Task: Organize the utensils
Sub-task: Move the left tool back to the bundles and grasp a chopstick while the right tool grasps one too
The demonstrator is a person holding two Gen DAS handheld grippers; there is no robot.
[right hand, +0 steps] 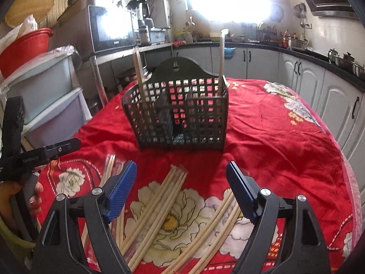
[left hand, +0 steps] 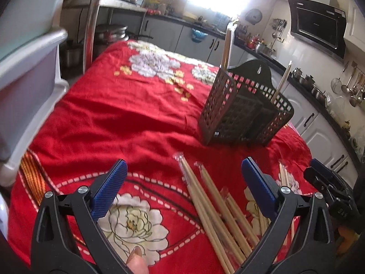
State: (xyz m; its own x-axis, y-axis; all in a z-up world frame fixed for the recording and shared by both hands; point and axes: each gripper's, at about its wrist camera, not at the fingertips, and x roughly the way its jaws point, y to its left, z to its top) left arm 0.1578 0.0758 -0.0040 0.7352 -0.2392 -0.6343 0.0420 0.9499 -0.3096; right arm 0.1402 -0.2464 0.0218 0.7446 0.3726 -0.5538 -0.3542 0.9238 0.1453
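A: Grippers?
B: Left gripper [left hand: 184, 180] and right gripper [right hand: 181, 182] both spread wide, nothing held.
A: Chopsticks [right hand: 159, 207]?
B: Loose on red tablecloth [right hand: 273, 137] near front edge, under both. Black basket [right hand: 180, 114] mid-table, two wrapped pairs [right hand: 222, 61] upright inside.

Sunlit window [right hand: 230, 0] — apparently kitchen — white cabinets [right hand: 303, 77].
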